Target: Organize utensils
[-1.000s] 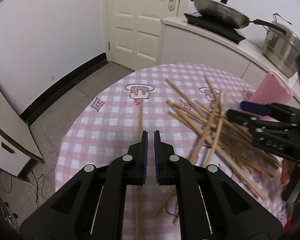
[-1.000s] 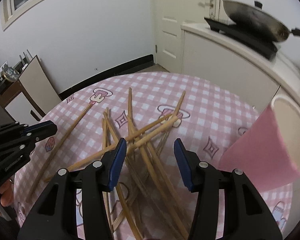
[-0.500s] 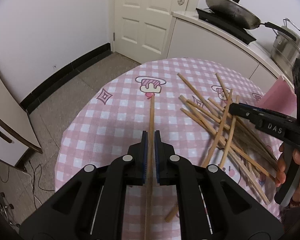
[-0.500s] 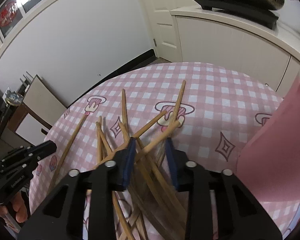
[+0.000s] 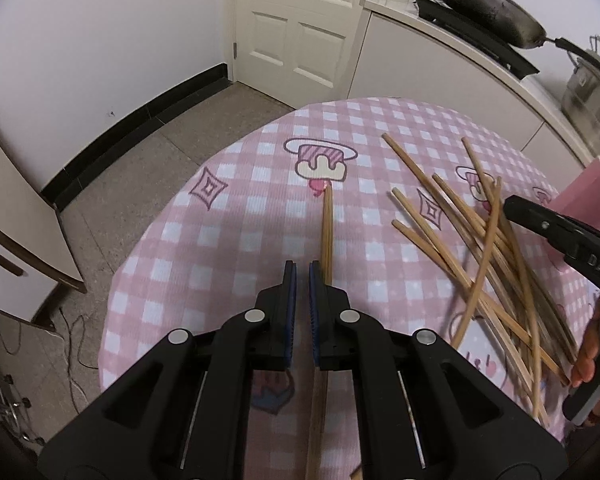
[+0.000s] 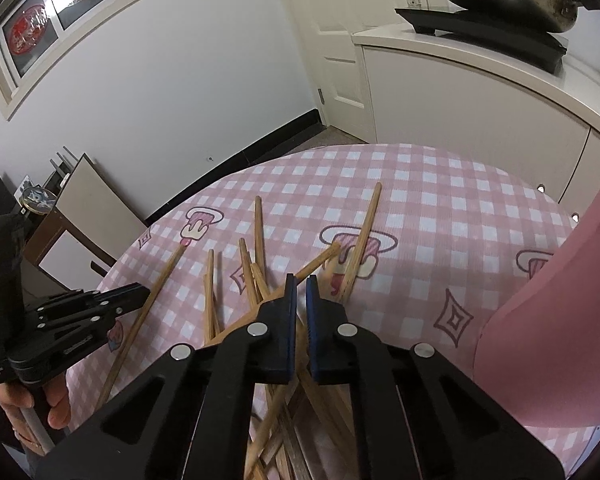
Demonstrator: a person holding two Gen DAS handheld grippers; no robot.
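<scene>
Several wooden chopsticks [image 5: 480, 248] lie in a loose heap on the pink checked tablecloth [image 5: 236, 216]; the heap also shows in the right wrist view [image 6: 256, 264]. One lone chopstick [image 5: 327, 228] lies apart to the left, just right of my left gripper [image 5: 302, 270], which is shut and empty above the cloth. My right gripper [image 6: 301, 280] is shut on a chopstick [image 6: 316, 266] from the heap, which sticks out past its left jaw. A pink cup [image 6: 556, 320] stands to the right of it.
The round table's edge [image 5: 140, 240] drops to the floor on the left. A white counter [image 5: 460, 52] with a wok [image 5: 484, 4] and a steel pot [image 5: 592, 88] stands behind. A cabinet [image 5: 4, 232] is at far left.
My right gripper closed from open onto a chopstick in the heap. My left gripper drifted left, so the lone chopstick now lies just right of its jaws.
</scene>
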